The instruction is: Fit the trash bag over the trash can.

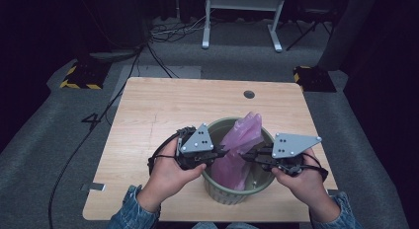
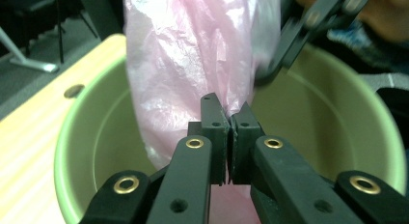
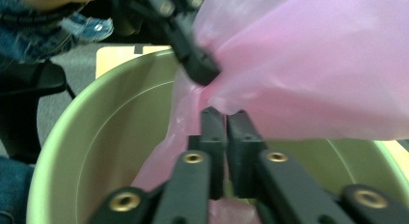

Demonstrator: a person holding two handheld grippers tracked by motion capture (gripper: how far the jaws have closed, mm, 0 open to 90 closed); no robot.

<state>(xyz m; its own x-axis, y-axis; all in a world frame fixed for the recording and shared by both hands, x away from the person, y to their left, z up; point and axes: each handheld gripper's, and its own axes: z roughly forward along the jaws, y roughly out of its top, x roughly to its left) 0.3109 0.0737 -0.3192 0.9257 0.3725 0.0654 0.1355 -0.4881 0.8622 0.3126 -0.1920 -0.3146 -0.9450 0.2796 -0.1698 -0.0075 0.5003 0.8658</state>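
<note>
A pink plastic bag stands in a green round bin near the table's front edge, its top rising above the rim. My left gripper reaches over the bin's left rim. In the left gripper view it is shut on a fold of the bag. My right gripper comes in over the right rim. In the right gripper view its jaws stand together at the bag's lower edge, pinching the film. The two grippers' tips are close together on the same part of the bag.
The bin sits on a light wooden table with a round cable hole at the back. Beyond the table are a grey floor, cables and a white desk frame. A strip of tape lies at the front left edge.
</note>
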